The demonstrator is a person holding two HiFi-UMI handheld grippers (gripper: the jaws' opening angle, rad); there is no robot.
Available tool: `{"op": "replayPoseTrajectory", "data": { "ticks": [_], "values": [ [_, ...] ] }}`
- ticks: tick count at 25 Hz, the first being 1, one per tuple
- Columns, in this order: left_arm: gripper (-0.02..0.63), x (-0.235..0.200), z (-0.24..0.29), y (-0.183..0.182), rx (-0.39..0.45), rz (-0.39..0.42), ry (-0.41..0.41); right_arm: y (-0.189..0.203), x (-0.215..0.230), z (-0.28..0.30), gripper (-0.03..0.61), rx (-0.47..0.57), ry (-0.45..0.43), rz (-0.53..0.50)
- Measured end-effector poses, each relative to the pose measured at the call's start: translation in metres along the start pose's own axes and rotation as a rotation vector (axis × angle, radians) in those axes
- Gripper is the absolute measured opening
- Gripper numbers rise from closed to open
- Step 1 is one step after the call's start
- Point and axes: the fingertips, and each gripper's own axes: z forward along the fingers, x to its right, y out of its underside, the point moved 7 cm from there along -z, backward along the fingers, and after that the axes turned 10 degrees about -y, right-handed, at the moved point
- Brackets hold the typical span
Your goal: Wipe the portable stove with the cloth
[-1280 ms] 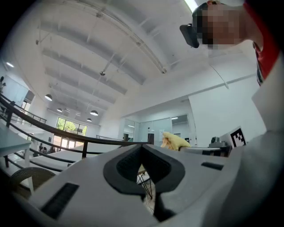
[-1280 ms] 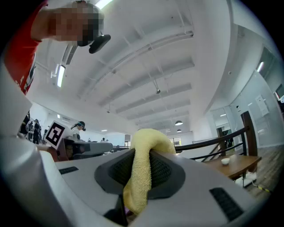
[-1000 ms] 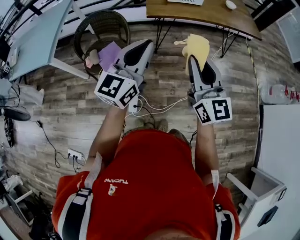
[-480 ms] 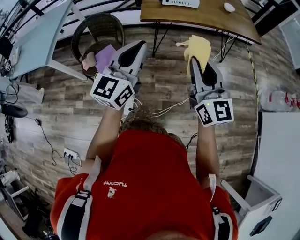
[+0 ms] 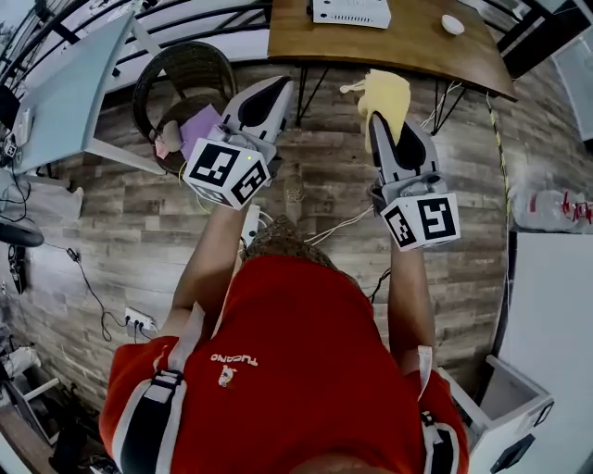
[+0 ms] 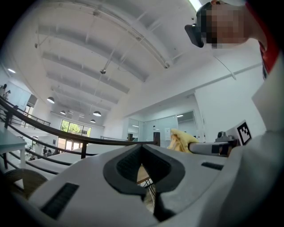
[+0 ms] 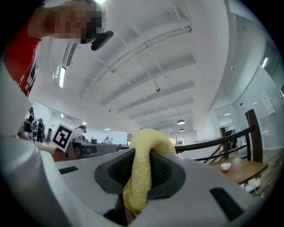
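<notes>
At the top of the head view, the wooden table (image 5: pixel 398 42) with a white box-like unit (image 5: pixel 350 12) sits lower in frame than a second ago. So we're closing on it and wiping hasn't started, and I can't confirm that unit is the stove. Left gripper view: left gripper (image 6: pixel 144 170) jaws together on nothing, cloth (image 6: pixel 179 139) at centre-right. Right gripper view: right gripper (image 7: pixel 137 177) clamped on the yellow cloth, which humps over the jaws at centre frame, table edge lower right, no stove in sight.
</notes>
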Motion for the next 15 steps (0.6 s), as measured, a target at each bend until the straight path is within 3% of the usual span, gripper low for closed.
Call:
{"op": "replayPoseTrajectory", "data": {
  "ticks": [15],
  "values": [
    [0.009, -0.147, 0.216, 0.039, -0.047, -0.003, 0.044, 0.057, 0.153, 0.218, 0.091, -0.121, 0.001, 0.014]
  ]
}}
